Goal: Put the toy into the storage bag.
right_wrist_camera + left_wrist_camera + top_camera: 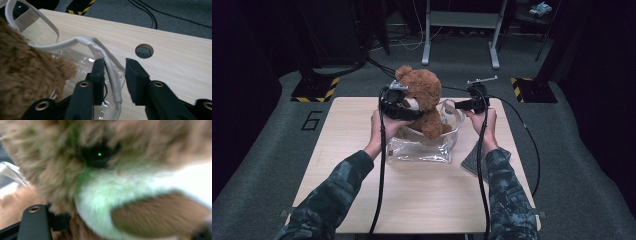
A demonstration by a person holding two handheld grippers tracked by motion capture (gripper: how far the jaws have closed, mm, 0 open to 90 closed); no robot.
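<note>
Now one teddy bear (pixel 424 97) sits in one clear bag (pixel 422 147) (right gripper (pixel 115 72) jaws apart around its rim).

Dark camouflage sleeves (pixel 507 200); black grippers (pixel 398 107) with brass-ringed screw holes, black cables (pixel 381 175), grey three-cornered top plates.

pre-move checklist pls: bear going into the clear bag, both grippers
1. Teddy bear partly inside clear bag: ok.
2. Bag's white rim between the right gripper jaws: ok.
3. Right pads pressing the rim: not ok, a gap shows.
4. Left gripper against the bear's face: ok.
5. Left jaws clamped on fur: cannot tell.
6. Bag resting on table: ok.
</note>
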